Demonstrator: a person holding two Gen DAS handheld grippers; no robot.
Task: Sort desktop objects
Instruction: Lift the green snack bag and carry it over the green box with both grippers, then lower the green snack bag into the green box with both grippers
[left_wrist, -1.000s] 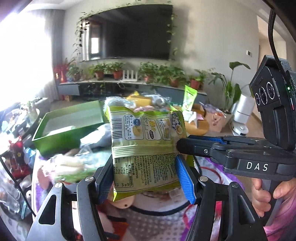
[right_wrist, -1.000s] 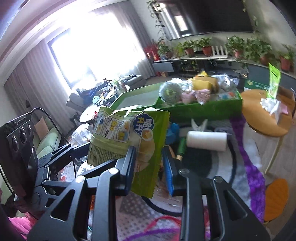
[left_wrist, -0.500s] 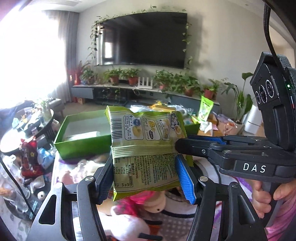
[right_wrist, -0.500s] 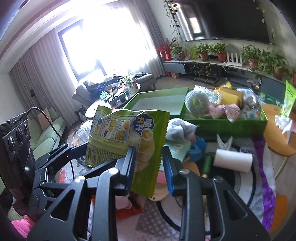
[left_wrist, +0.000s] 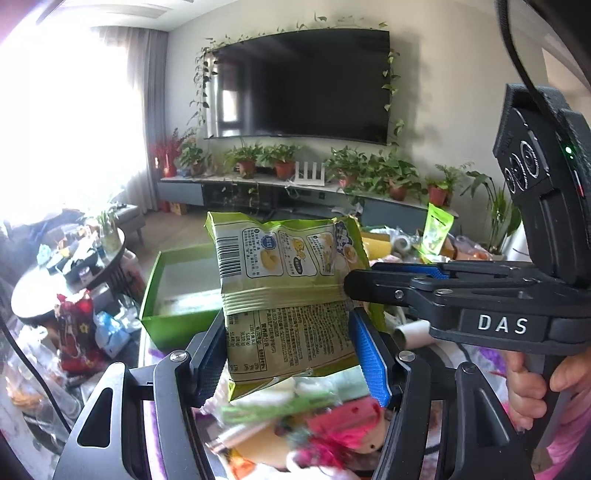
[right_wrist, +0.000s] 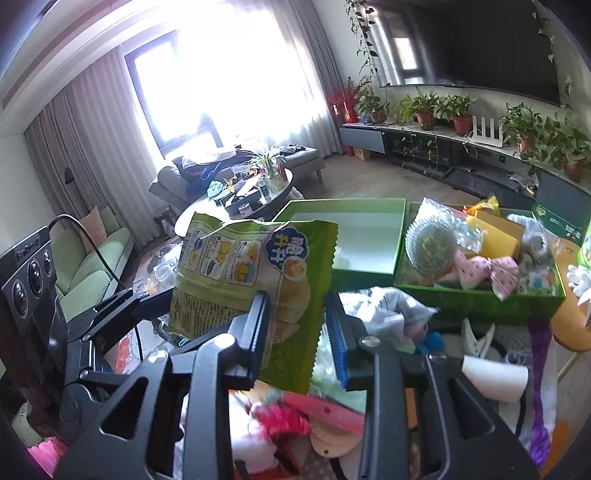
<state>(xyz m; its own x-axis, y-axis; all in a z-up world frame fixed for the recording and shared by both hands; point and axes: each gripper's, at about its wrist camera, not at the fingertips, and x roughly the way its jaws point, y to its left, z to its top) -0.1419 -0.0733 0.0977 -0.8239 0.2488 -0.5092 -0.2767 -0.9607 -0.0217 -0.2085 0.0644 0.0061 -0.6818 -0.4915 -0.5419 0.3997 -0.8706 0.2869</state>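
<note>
A green snack bag (left_wrist: 288, 295) hangs in the air, held by both grippers. My left gripper (left_wrist: 291, 354) is shut on its lower half, with the pads pressing its two sides. My right gripper (right_wrist: 295, 332) is shut on the bag's (right_wrist: 255, 280) serrated side edge; in the left wrist view it comes in from the right (left_wrist: 354, 284). Behind the bag lies an empty green box (right_wrist: 351, 236), also in the left wrist view (left_wrist: 177, 295). To the right of it stands a second green box (right_wrist: 476, 299) filled with several items.
Below the grippers the table is cluttered with pink toys (right_wrist: 280, 421), a paper roll (right_wrist: 495, 376), a white clip (right_wrist: 476, 332) and crumpled plastic (right_wrist: 384, 314). A round coffee table (right_wrist: 236, 199) stands far left. An orange round stool (right_wrist: 572, 314) is at the right. A person's hand (left_wrist: 528, 384) holds the right gripper's handle.
Both grippers have carried the bag upward and leftward together. The green boxes now look nearer, and the empty one sits right behind the bag. The grips are unchanged.
</note>
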